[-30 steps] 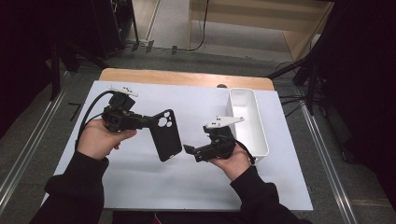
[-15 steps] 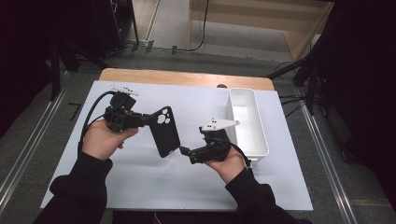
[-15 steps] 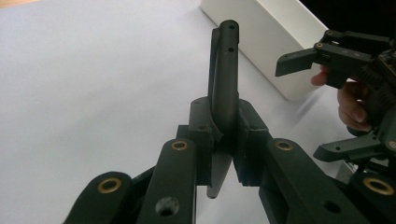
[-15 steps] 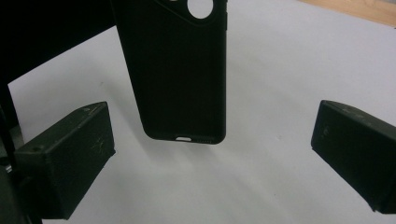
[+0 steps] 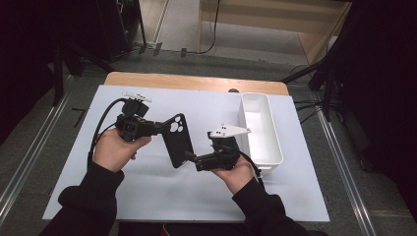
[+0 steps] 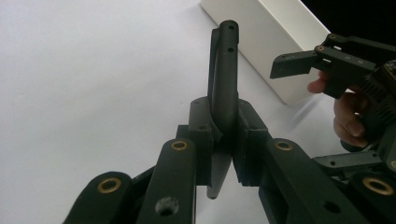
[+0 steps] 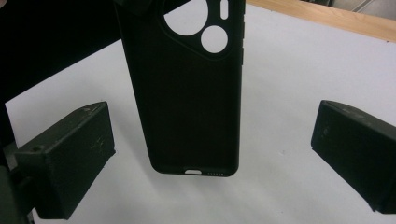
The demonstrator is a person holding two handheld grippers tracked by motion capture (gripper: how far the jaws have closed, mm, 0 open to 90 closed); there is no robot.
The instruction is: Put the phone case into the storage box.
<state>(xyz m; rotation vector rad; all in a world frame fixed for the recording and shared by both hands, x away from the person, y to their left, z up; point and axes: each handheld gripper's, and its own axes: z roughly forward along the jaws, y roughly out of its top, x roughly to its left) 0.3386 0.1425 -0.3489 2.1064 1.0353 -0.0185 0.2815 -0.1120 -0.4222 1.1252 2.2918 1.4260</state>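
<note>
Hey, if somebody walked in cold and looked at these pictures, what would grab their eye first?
Probably the black phone case held in the air over the middle of the white table, clamped near its camera cutouts by the left gripper. Next, the right gripper with its jaws spread open toward the case's lower end, and the white bin to the right.

Black phone case (image 7: 187, 93) upright btwn wide-apart claw (image 7: 215, 154) jaws, untouched; white mat (image 7: 289, 84) behind.
</note>
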